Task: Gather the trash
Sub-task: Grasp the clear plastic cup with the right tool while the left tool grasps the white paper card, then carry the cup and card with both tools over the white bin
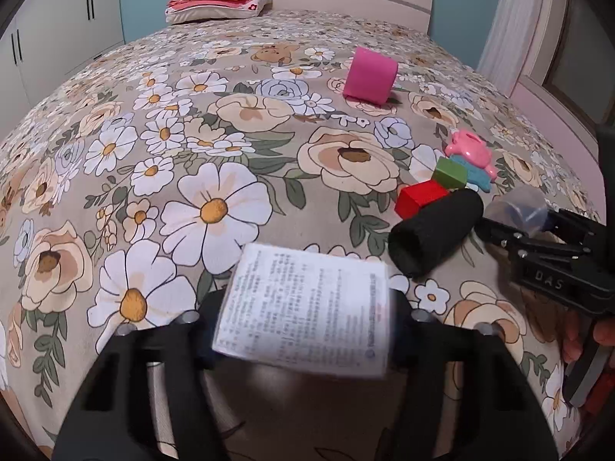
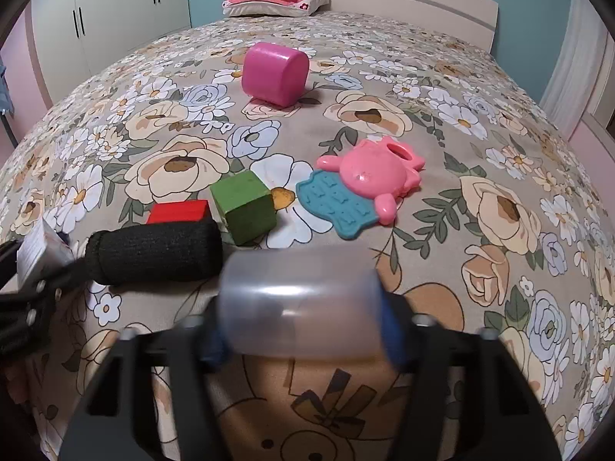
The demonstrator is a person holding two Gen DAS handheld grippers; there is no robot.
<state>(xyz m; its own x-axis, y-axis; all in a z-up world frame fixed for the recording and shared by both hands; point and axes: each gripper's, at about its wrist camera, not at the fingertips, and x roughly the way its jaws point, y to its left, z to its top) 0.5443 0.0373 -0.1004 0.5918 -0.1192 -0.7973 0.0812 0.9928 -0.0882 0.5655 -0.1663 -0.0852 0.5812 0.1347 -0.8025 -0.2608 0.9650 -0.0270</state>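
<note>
Pinching a white printed box [image 1: 303, 311], left tongs [image 1: 303, 319]; right tongs [image 2: 303, 322] clamp a cloudy plastic cup [image 2: 300, 307].

Left gripper [image 1: 303, 320] shows matte black fingers with rectangular cut-outs and silver screw heads either side of the jaws, dark blue pads inside. Right gripper [image 2: 303, 320] is the same black build, brighter blue pads [image 2: 391, 332]. Seen from the left wrist camera, its black body carries raised letters "DAS" and small silver rivets.
</note>
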